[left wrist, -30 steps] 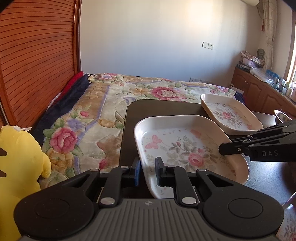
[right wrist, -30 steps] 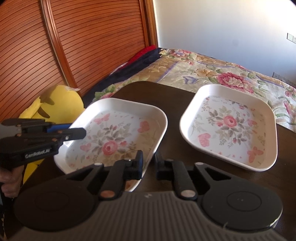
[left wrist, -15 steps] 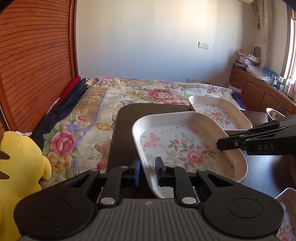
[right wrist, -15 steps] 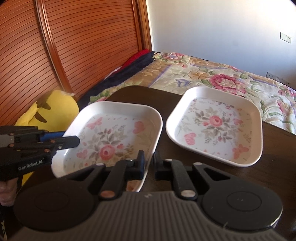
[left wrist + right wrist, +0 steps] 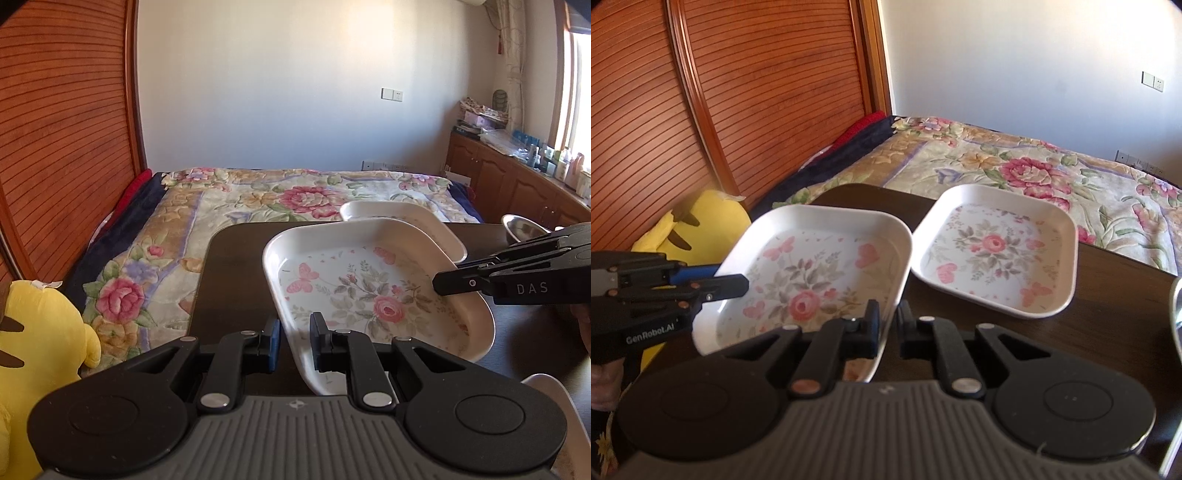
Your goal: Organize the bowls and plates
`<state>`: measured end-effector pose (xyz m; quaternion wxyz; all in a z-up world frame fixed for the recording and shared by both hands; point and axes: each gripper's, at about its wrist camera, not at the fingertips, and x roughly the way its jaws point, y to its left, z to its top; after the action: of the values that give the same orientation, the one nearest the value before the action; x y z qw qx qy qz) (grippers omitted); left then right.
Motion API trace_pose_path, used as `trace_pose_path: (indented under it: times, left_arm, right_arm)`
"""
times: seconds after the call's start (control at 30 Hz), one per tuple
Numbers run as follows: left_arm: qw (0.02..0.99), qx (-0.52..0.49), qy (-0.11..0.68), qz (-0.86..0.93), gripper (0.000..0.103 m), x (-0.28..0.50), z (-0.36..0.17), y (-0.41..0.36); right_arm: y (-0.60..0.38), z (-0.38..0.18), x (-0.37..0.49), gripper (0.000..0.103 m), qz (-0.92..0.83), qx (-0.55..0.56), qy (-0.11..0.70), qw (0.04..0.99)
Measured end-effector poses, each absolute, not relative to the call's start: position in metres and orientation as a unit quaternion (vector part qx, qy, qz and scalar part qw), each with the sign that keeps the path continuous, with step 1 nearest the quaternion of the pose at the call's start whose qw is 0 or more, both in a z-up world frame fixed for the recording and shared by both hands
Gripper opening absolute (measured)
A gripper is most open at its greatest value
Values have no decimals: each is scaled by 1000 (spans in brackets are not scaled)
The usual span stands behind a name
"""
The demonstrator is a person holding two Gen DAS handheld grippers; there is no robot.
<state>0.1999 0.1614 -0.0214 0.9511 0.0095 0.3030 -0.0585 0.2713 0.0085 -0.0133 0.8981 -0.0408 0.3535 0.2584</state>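
A square white plate with a flower print (image 5: 369, 295) (image 5: 812, 273) hangs tilted above the dark table (image 5: 236, 266), held by two opposite rims. My left gripper (image 5: 295, 345) is shut on its near rim in the left wrist view and shows at the left (image 5: 731, 280) of the right wrist view. My right gripper (image 5: 889, 325) is shut on the opposite rim and enters from the right (image 5: 448, 277) in the left wrist view. A second matching plate (image 5: 993, 254) (image 5: 406, 221) lies flat on the table just beyond, with the held plate's edge over its near edge.
A metal bowl (image 5: 521, 225) stands at the table's far right. A white dish edge (image 5: 550, 391) shows at the near right. A yellow plush toy (image 5: 37, 332) sits left of the table. A bed with a flowered cover (image 5: 258, 199) lies behind.
Both grippers have risen and carried the held plate toward the second plate. Its edge now overlaps that plate in view. The grips are unchanged.
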Motion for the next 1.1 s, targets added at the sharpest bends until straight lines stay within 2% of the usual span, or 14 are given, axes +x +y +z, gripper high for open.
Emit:
trace_pose_path:
  times: [0.6,1.1]
  left_arm:
    - [952,37,290,-87,18,161,-5,104]
    - [949,40,293,-105,18,121,-12,73]
  right_arm:
    - [-49,6,232,11,237,-32,328,914]
    - [-89,-2,194,11,226,-17,323,919]
